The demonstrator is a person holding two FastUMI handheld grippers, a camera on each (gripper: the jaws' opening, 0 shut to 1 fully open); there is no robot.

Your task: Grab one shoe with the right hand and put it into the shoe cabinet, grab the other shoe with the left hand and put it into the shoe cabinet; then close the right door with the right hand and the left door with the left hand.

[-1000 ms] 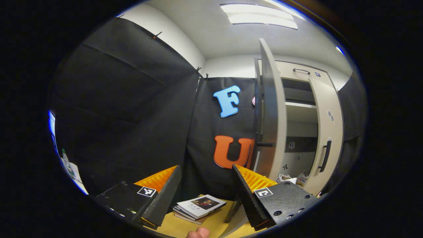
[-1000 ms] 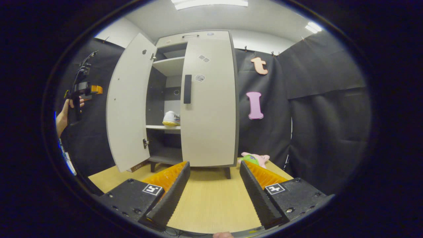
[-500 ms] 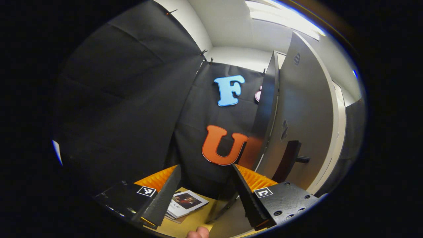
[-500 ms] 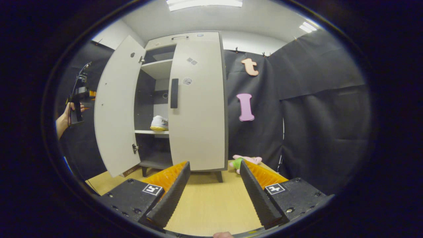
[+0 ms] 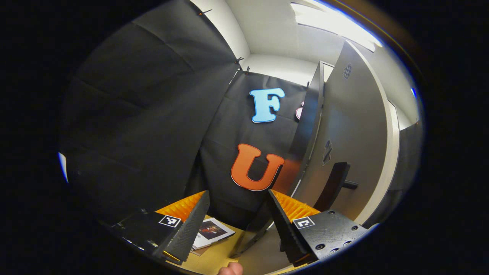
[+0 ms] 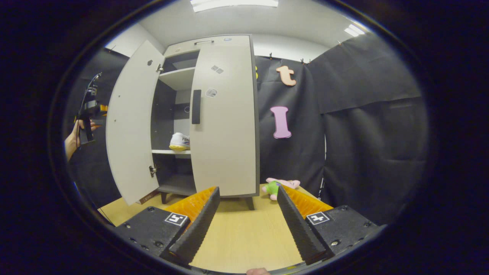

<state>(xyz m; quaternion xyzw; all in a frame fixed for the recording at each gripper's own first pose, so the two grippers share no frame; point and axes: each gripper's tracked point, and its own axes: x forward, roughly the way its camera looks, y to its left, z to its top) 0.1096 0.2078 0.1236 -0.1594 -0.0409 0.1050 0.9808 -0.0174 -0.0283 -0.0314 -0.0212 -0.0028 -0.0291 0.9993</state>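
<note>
Shoe sits on the middle shelf of the shoe cabinet; I see one white shoe through the gap, and whether the second is beside it I cannot tell (the right door hides that part). The right door looks closed, so that step seems done. The left door stands open, swung out from the cabinet front, so I judge only this closing is left. The left gripper is spread wide and empty, near the outer face of the left door, beside its dark handle. The right gripper is also wide and holds nothing, well back from the cabinet over the wooden floor.
</note>
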